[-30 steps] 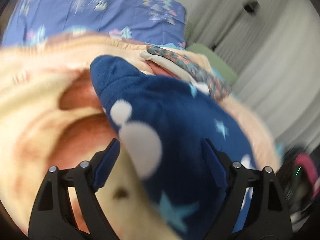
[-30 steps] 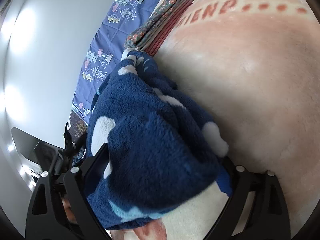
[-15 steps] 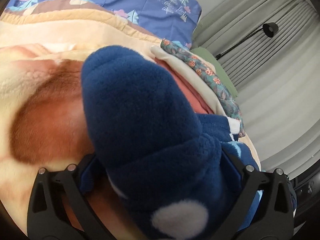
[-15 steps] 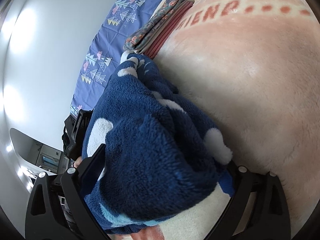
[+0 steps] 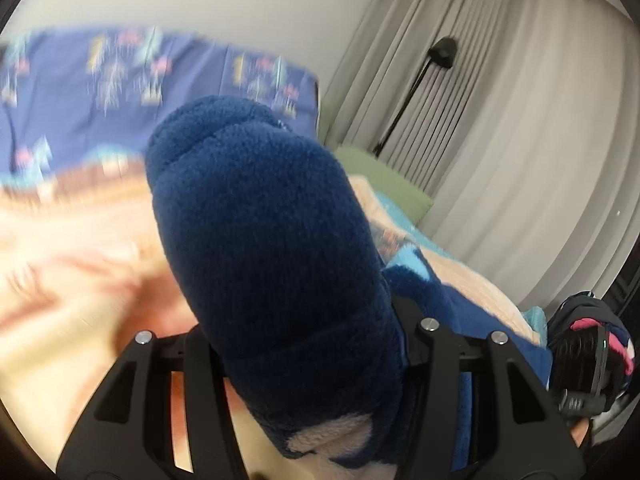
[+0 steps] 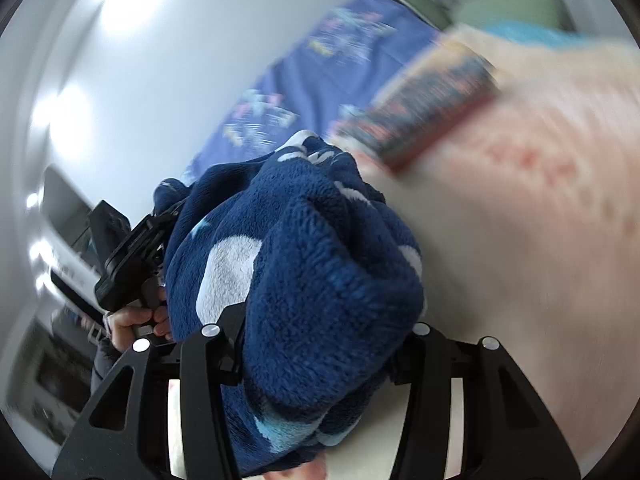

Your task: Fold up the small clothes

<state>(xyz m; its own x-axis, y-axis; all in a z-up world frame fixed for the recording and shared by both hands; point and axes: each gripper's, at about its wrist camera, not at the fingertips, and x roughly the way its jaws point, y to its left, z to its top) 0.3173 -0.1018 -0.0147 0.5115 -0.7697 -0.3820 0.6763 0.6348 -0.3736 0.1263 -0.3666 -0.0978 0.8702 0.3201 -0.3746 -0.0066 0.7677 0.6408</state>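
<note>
A navy fleece garment (image 5: 272,248) with white dots and light-blue stars is held up between both grippers. My left gripper (image 5: 308,344) is shut on a thick bunched end of it, which hides the fingertips. My right gripper (image 6: 320,344) is shut on the other bunched end (image 6: 320,280). The garment hangs above a peach blanket (image 5: 60,248). The left gripper (image 6: 132,256) and the hand holding it show at the left of the right wrist view. A stack of folded clothes (image 6: 424,104) lies blurred on the blanket behind the garment.
A blue patterned pillow (image 5: 100,92) lies at the head of the bed. A green cushion (image 5: 384,176) sits by grey curtains (image 5: 500,140) with a black floor lamp (image 5: 420,80). A dark bag (image 5: 588,352) is at the right edge.
Both grippers closed on the garment and lifted it off the blanket. Both views tilted upward and are blurred from motion. The left gripper now shows clearly in the right wrist view.
</note>
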